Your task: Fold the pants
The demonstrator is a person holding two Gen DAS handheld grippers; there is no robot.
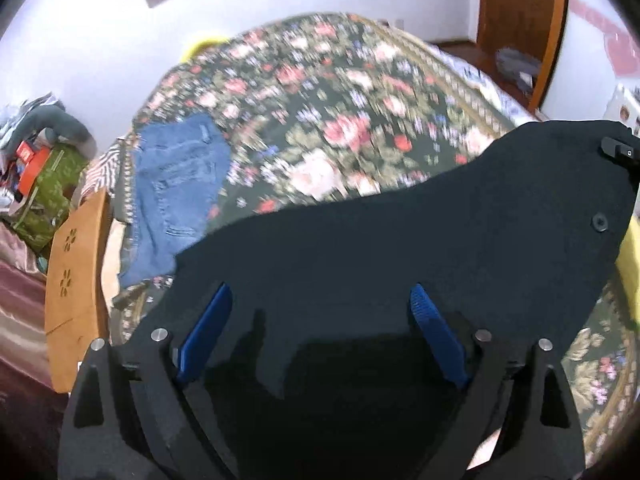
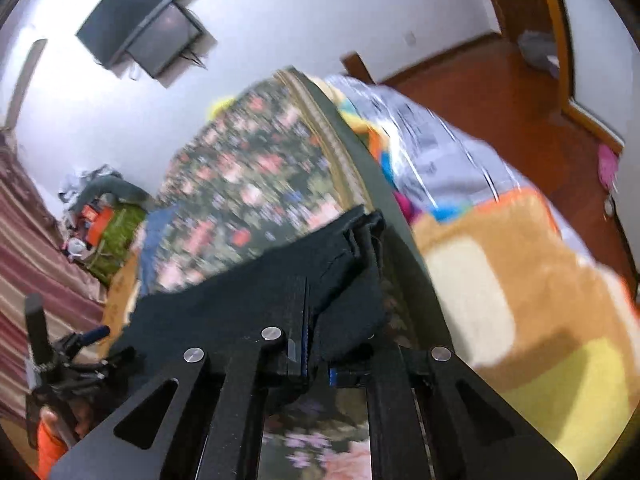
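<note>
Black pants (image 1: pixel 400 248): spread over a floral bedspread (image 1: pixel 320 120).
Left gripper (image 1: pixel 320 312): blue fingers well apart above the dark cloth, gripping nothing.
Right gripper (image 2: pixel 310 344): clamped on a bunched fold of the pants.
Left view only: blue jeans (image 1: pixel 176 184) at the bed's edge.
Right view only: wall television (image 2: pixel 148 36).

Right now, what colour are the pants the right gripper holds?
Black pants, clearest in the left wrist view.

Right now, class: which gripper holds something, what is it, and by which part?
The right gripper is shut on the black pants, pinching a bunched edge of the cloth. The left gripper is open above the pants, holding nothing.
</note>
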